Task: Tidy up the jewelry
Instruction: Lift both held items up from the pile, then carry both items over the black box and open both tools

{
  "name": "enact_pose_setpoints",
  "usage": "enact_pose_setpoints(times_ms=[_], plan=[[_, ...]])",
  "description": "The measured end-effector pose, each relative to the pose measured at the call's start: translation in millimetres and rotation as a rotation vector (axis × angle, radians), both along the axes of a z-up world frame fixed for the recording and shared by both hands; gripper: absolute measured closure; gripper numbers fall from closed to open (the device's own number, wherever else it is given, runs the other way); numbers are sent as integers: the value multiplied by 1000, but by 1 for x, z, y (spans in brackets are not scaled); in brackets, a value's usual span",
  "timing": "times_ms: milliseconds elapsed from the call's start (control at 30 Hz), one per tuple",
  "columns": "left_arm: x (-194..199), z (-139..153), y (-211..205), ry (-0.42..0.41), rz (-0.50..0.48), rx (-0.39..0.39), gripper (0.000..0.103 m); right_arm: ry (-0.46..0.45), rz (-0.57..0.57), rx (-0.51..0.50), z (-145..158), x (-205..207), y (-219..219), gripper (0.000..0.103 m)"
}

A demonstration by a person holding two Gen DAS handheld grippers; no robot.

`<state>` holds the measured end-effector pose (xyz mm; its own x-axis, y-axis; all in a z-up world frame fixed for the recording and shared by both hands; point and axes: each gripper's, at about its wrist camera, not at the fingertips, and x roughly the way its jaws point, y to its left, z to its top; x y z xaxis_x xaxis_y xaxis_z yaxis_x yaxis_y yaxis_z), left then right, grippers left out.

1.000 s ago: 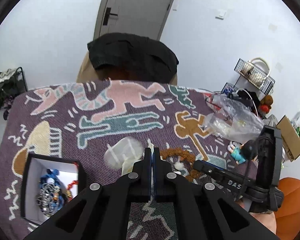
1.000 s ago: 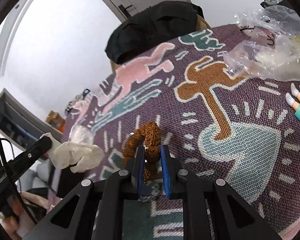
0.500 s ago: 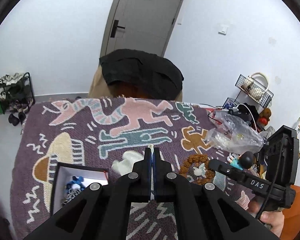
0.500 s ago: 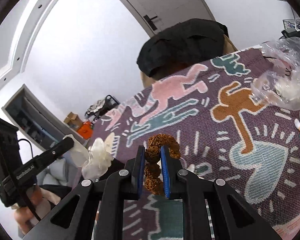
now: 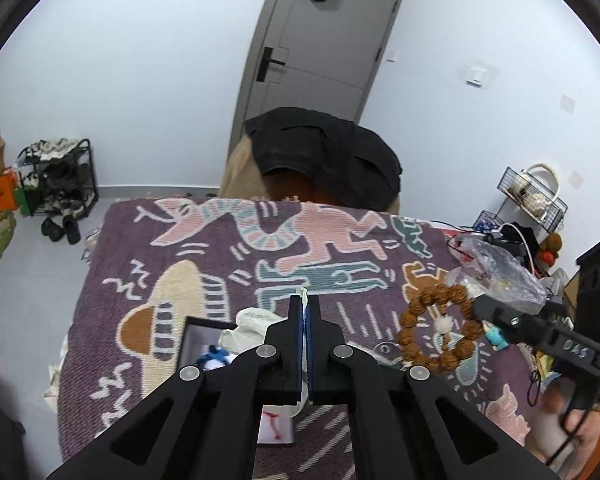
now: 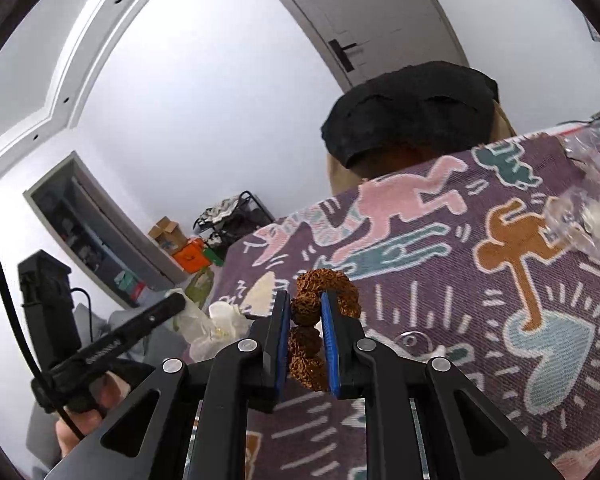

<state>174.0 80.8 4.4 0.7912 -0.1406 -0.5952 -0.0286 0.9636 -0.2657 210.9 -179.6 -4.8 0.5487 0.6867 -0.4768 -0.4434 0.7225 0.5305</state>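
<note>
Gripping the brown bead bracelet (image 6: 312, 320) clear of the patterned blanket (image 5: 220, 248), your right gripper (image 6: 305, 344) can carry it to the open box (image 5: 198, 344); your left gripper (image 5: 304, 344) pinches the white pouch (image 5: 252, 328), held out of its way

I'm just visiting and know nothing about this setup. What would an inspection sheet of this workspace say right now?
Surface: patterned purple blanket with cartoon figures.
Job's things: brown bead bracelet held up off the blanket; open box with blue jewelry inside; thin white bag over the box.
Clutter: clear plastic bags; small toy figure; clear disc.
Grippers: left gripper shut on the white bag; right gripper shut on the bracelet.
Cables: black cord by the left gripper; wires at the blanket's far right edge.
Surroundings: grey door, shoe rack, wire basket, black garment.
</note>
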Motion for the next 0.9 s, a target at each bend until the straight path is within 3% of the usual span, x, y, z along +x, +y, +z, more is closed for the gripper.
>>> enact_pose_setpoints(times_ms=[167,233,300,367,900], plan=[[4,-17,14,84,9,-22,97,-9,39,-9,4,-3,22,86],[6,-27,20,129,8,-46,77,-10,55,-14,5,-5,31,86],[1,-31,27,114,28,-61,32,-8,70,-18,4,-6,40,86],[-7,-31,33,71,61,-60,22,-4,88,-20,2,-6,49,86],[-43,-38,99,48,200,-67,22,11,242,-54,-4,-11,141,86]])
